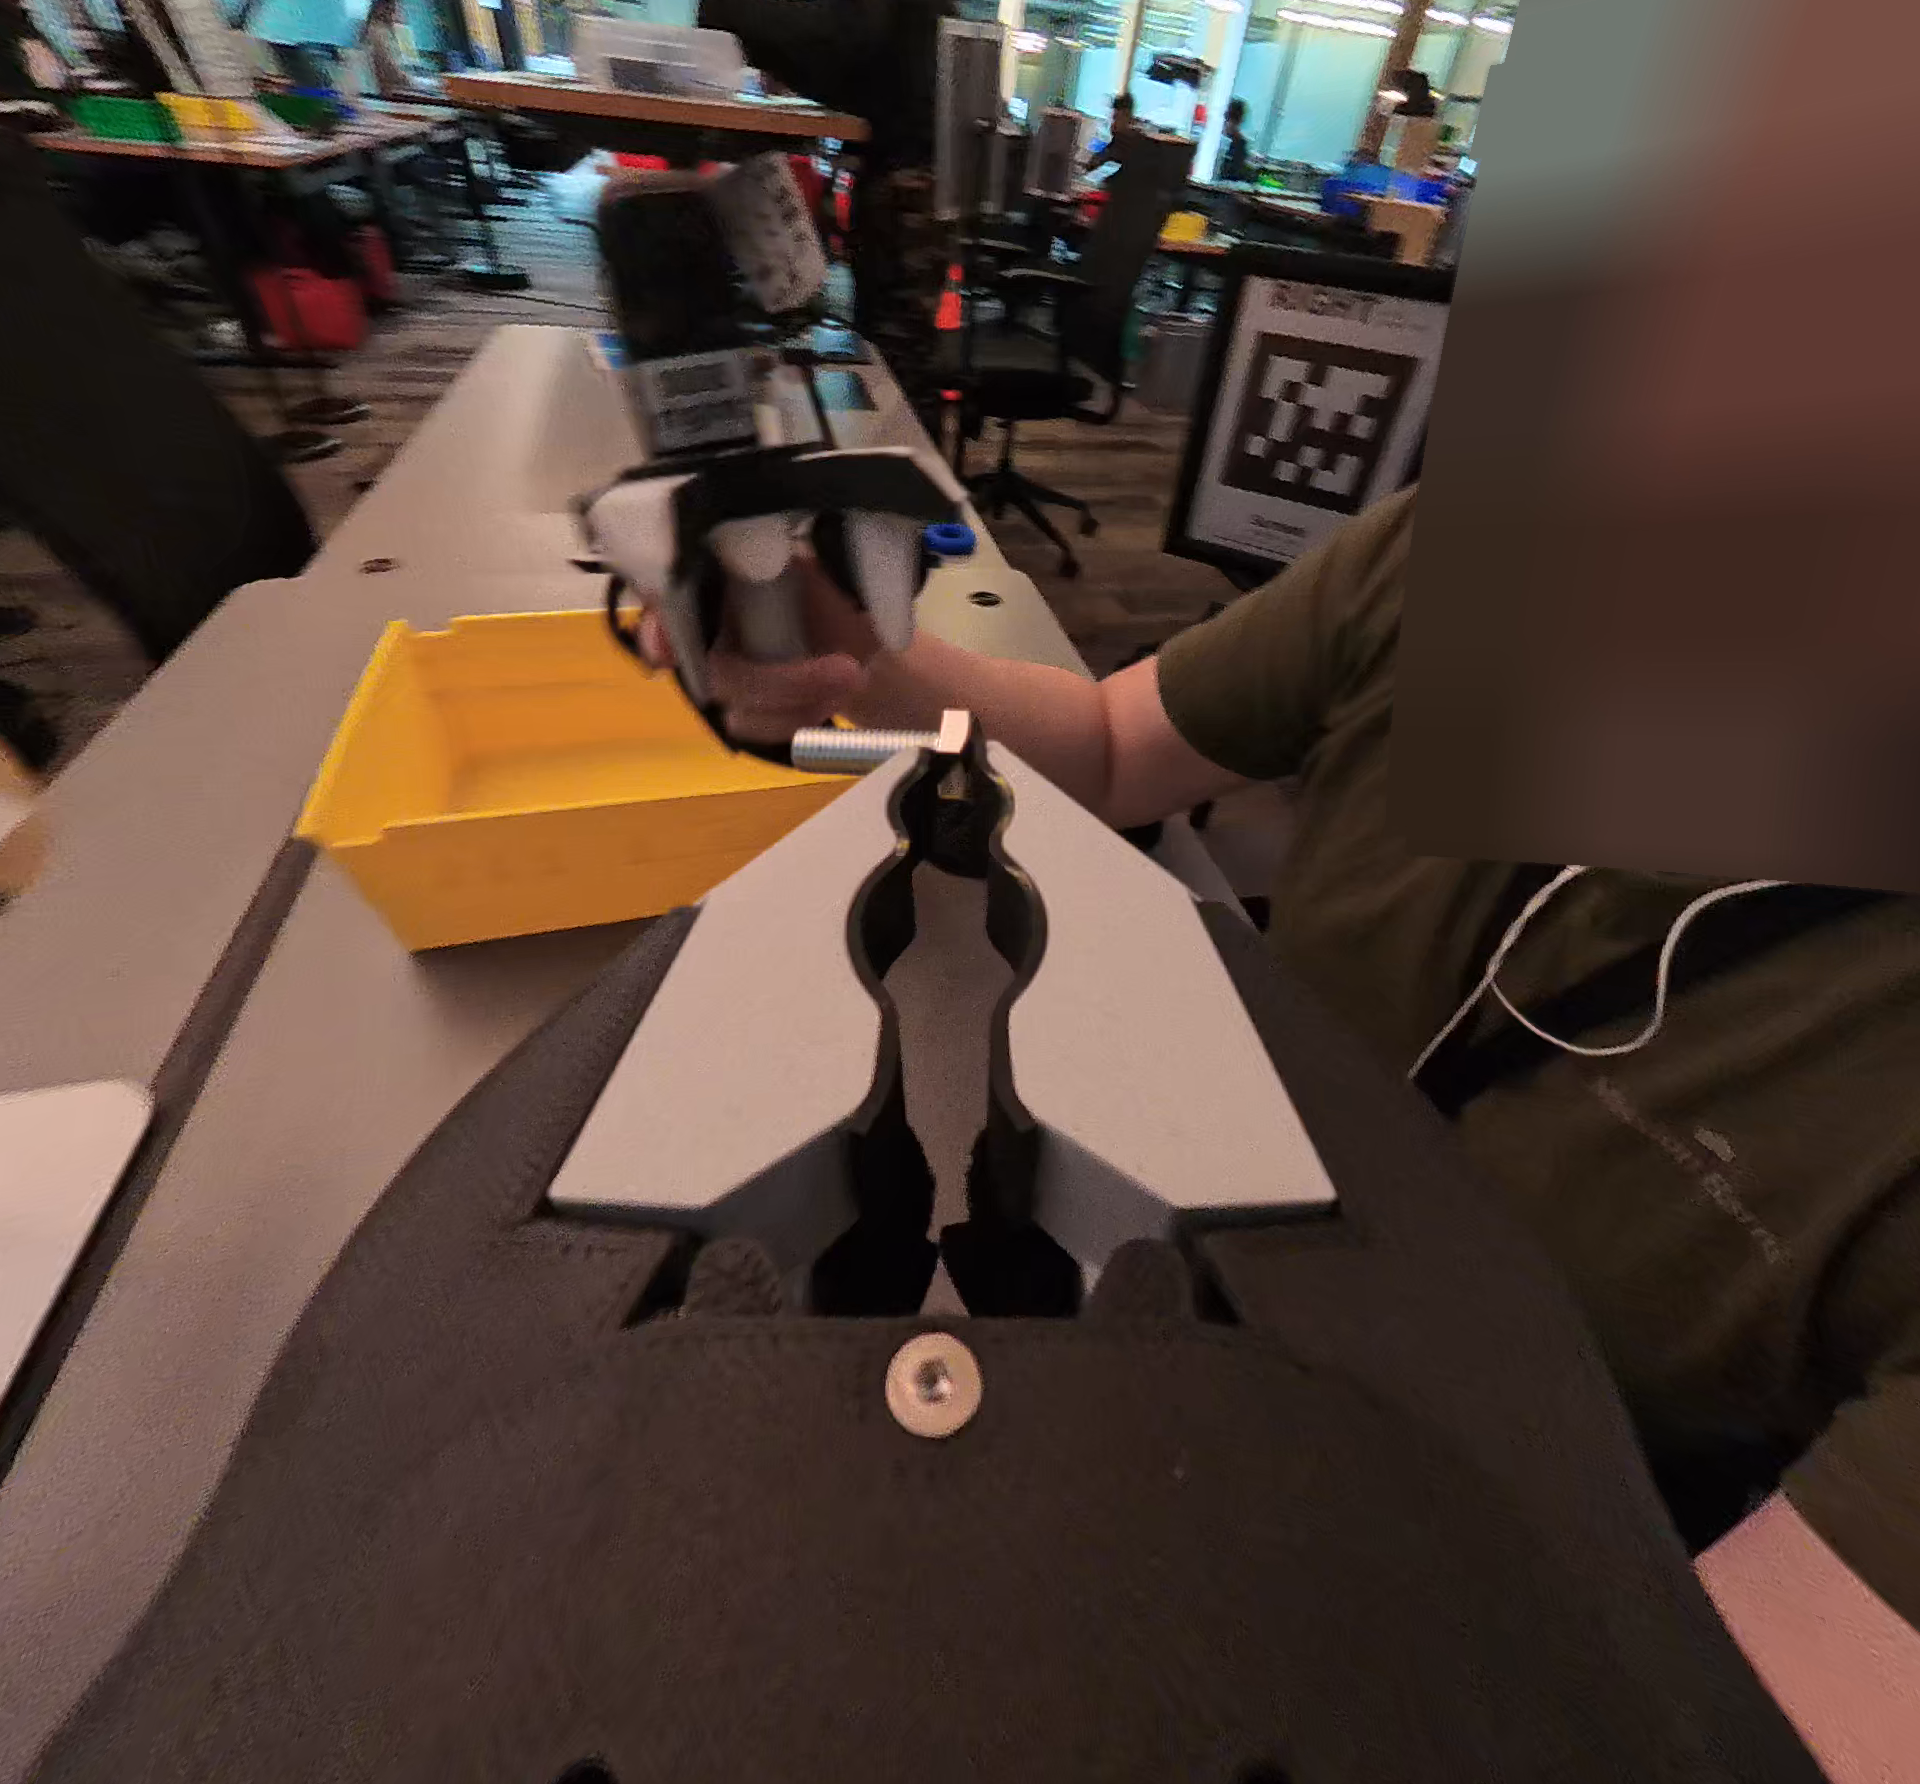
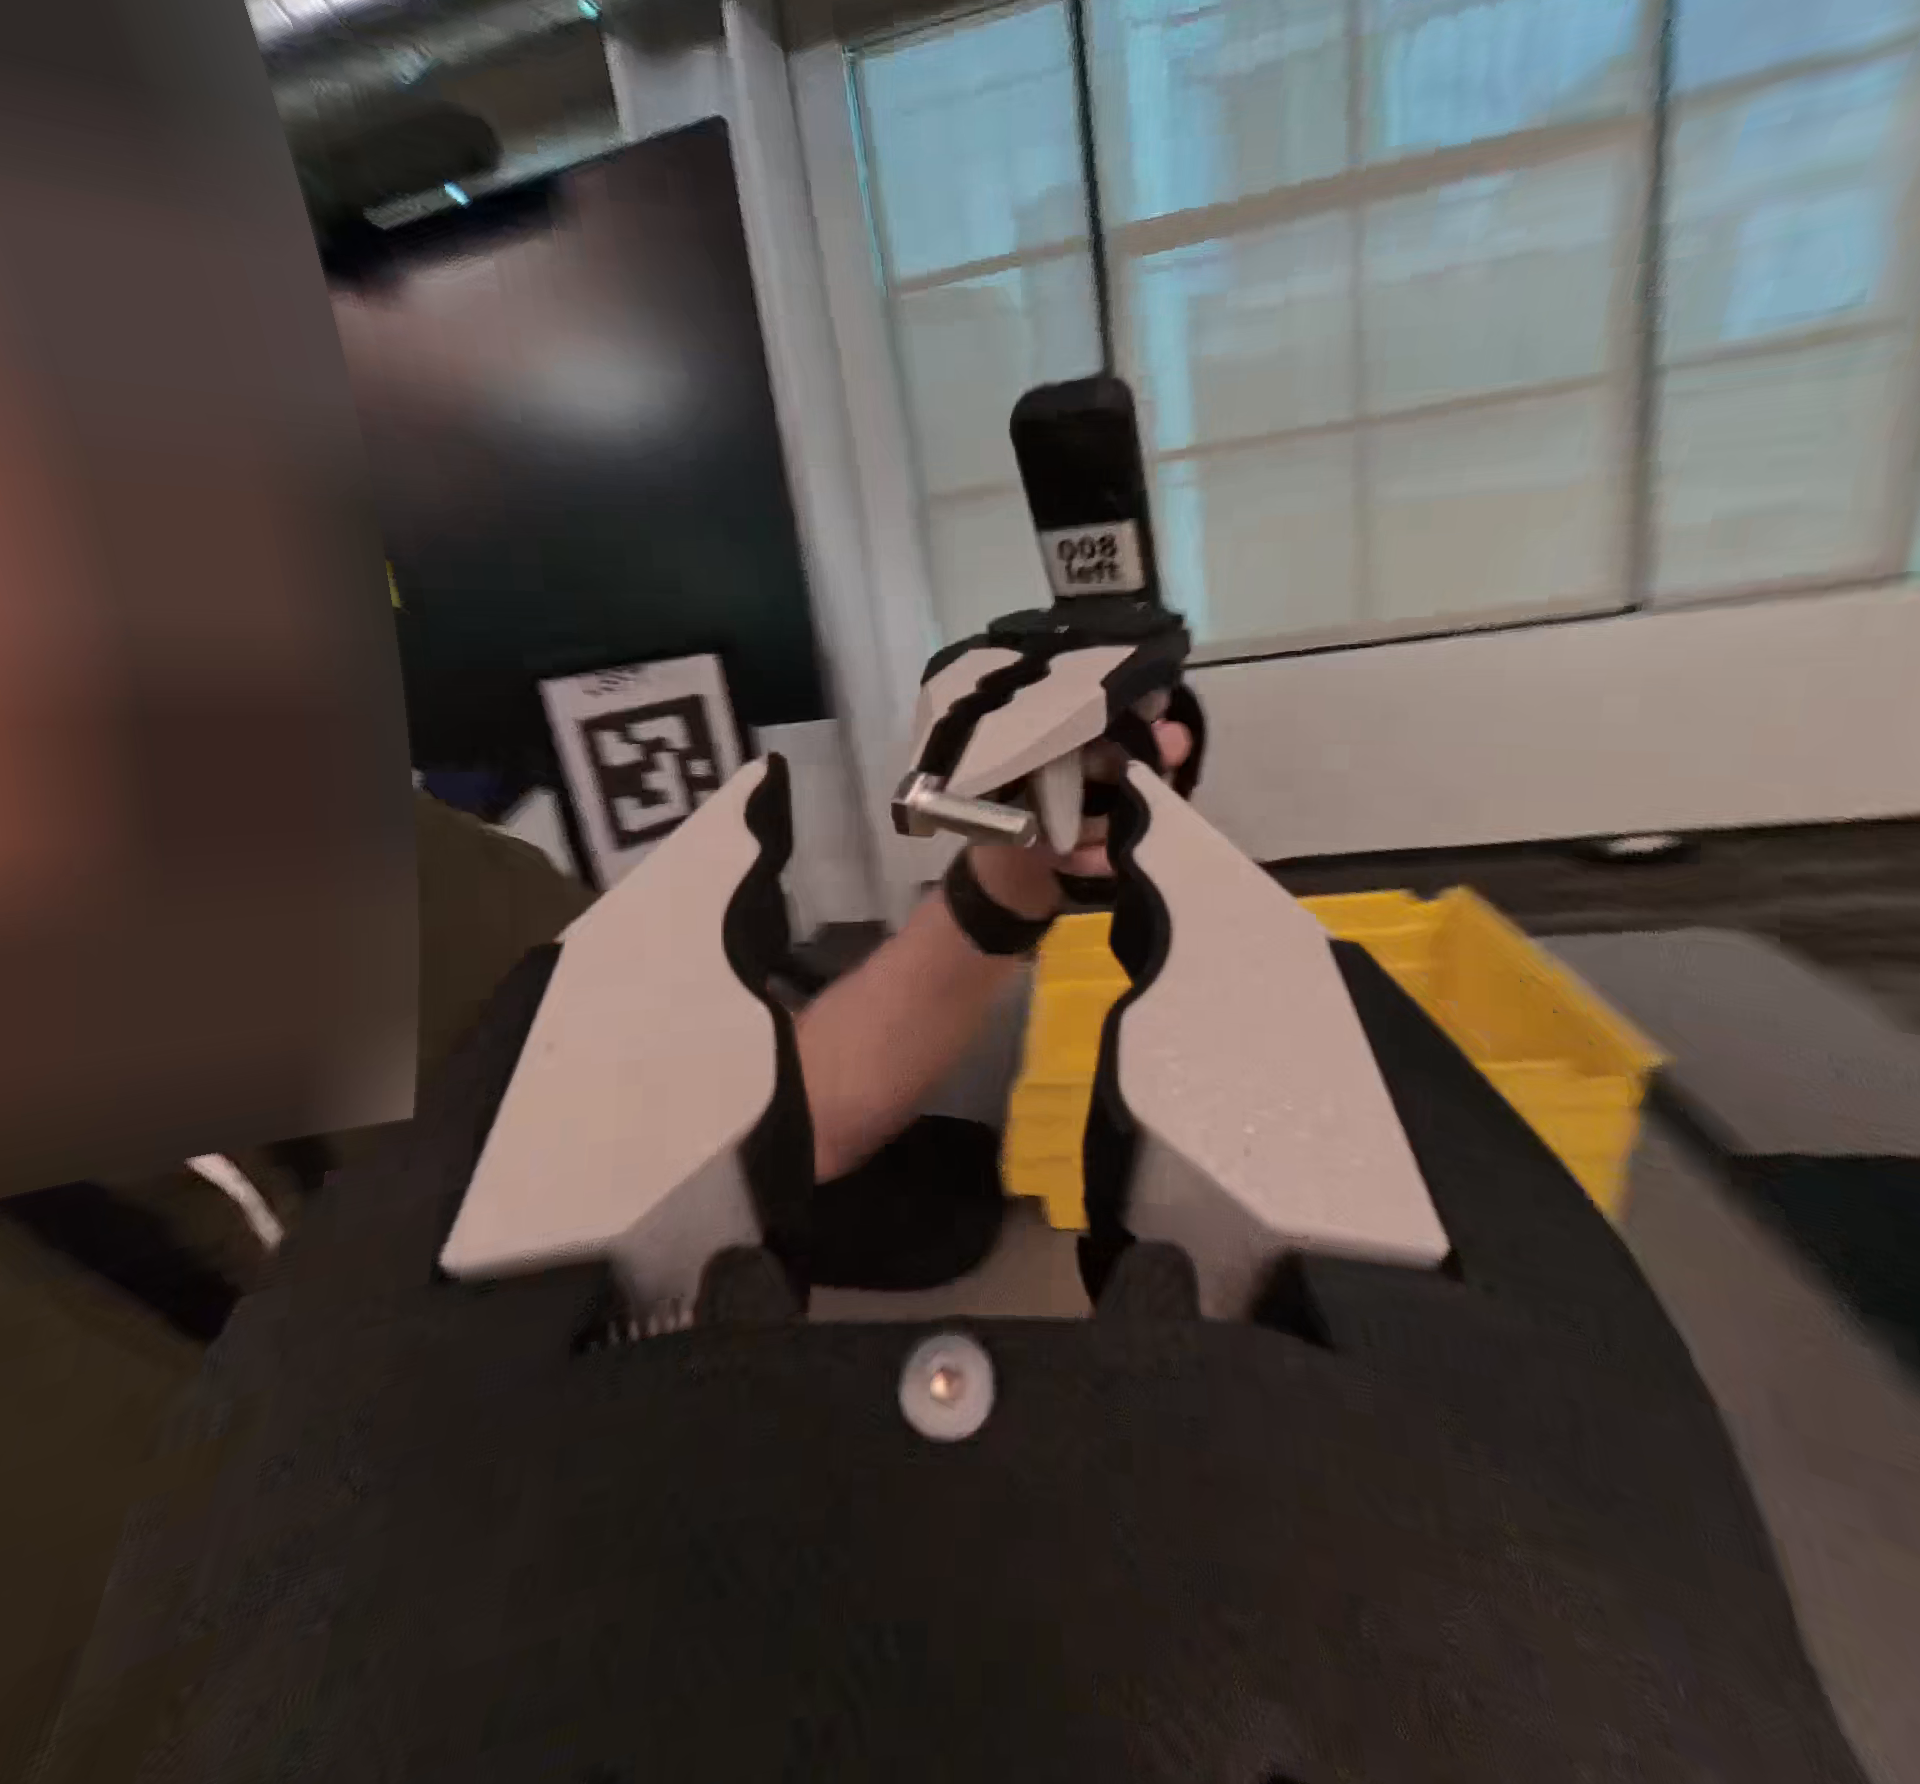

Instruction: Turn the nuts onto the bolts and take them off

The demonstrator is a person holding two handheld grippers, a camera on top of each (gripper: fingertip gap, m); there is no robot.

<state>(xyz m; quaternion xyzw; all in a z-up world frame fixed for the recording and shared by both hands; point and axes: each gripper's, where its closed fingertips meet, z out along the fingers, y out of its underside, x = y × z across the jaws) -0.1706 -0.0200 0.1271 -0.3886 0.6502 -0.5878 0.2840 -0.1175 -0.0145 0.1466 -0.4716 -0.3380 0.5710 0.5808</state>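
My left gripper (image 1: 951, 760) is shut on the head of a silver bolt (image 1: 857, 749), held in the air. The threaded shaft sticks out to the left, and I see no nut on it. My right gripper (image 2: 951, 794) is open and empty, its jaws spread wide to either side of the bolt (image 2: 966, 815). It faces the left gripper (image 2: 1023, 721) at close range. In the left wrist view the right gripper (image 1: 821, 581) hangs just beyond the bolt, held by a hand. A small blue ring-shaped piece (image 1: 948, 537) lies on the table behind it.
An empty yellow bin (image 1: 540, 778) stands on the grey table (image 1: 208, 799) below the bolt; it also shows in the right wrist view (image 2: 1455, 996). The person's arm (image 1: 1039, 726) reaches in from the right. A black-and-white marker board (image 1: 1309, 415) stands behind. Across from one pair of fingers to the other is roughly 6 cm.
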